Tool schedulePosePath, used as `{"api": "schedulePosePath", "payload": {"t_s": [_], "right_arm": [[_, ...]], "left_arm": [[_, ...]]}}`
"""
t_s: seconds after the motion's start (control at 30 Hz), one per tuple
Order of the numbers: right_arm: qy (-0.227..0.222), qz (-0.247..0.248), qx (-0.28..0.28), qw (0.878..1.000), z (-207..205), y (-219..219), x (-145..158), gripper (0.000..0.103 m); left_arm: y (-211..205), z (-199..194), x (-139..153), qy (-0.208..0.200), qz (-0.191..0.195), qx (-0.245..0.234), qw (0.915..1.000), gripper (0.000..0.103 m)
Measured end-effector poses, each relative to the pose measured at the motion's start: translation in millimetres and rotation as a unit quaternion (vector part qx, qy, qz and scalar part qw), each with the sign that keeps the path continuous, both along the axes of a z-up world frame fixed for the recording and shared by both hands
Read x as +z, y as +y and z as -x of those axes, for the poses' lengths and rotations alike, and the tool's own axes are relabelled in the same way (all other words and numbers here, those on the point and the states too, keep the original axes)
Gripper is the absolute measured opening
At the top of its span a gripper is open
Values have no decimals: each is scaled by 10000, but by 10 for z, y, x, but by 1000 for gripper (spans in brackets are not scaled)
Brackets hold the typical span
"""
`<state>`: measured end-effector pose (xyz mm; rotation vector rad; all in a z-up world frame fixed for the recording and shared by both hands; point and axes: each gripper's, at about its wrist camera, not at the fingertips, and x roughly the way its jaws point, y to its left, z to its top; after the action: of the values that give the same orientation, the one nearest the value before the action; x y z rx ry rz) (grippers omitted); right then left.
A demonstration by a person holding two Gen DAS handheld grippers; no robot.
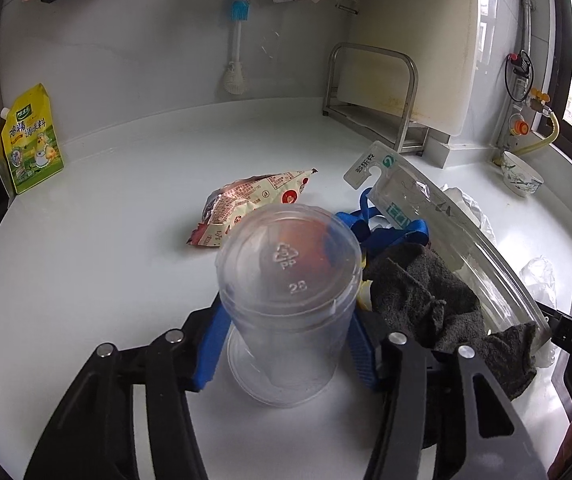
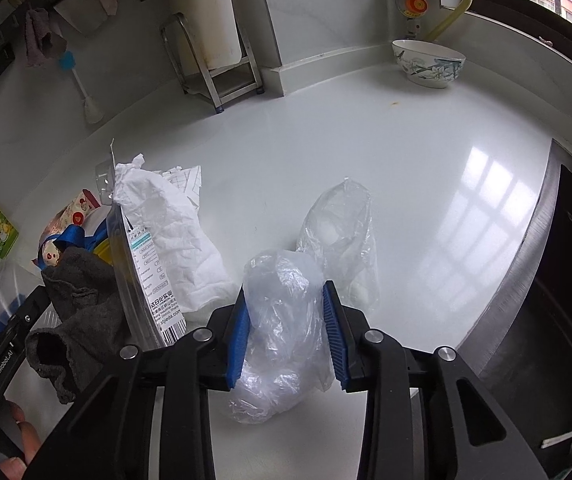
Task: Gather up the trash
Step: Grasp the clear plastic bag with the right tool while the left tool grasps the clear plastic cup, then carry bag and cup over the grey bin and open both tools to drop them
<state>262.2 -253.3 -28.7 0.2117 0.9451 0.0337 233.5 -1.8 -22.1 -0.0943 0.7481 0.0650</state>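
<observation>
The left gripper (image 1: 286, 344) is clamping a clear plastic cup (image 1: 286, 280), whose base is showing an embossed "PP" recycling mark and "28". The cup is lying near the counter's (image 1: 126, 200) front edge, base pointing away, just before a red snack wrapper (image 1: 246, 204). The right gripper (image 2: 286, 336) is squeezing a crumpled clear plastic bag (image 2: 282, 320). Beside it a blister pack (image 2: 146, 264) is showing a barcode and partly legible "stjieda.com". The left gripper's body is reading "GenRobot.AI".

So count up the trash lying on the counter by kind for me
Clear plastic cups: 1
Clear plastic bags: 2
Snack wrappers: 1
Clear blister packs: 1
Crumpled white paper: 1
Total: 6
</observation>
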Motion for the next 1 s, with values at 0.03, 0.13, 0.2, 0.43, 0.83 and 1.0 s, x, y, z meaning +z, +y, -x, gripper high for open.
{"api": "schedulePosePath", "payload": {"t_s": [0.03,0.13,0.2,0.43,0.83,1.0], "right_arm": [[-11,7,-1,10000,13,-2,2,34],[-43,19,-29,10000,60,-26,14,33],[-64,-21,-52,10000,99,-52,30,30],[-184,-30,-186,9997,335,-139,113,28],[-512,-198,-365,9978,1240,-129,313,28],[-594,-314,-486,9966,1795,-26,344,28]], "left_arm": [[18,16,2,-11,32,-16,10000,47],[39,80,36,-68,7,-93,9999,45],[48,129,65,-81,-39,-163,9998,44],[121,390,201,-192,-209,-292,9992,44],[2,1176,323,-286,-523,-686,9959,44],[-140,1547,352,-275,-499,-1046,9929,44]]}}
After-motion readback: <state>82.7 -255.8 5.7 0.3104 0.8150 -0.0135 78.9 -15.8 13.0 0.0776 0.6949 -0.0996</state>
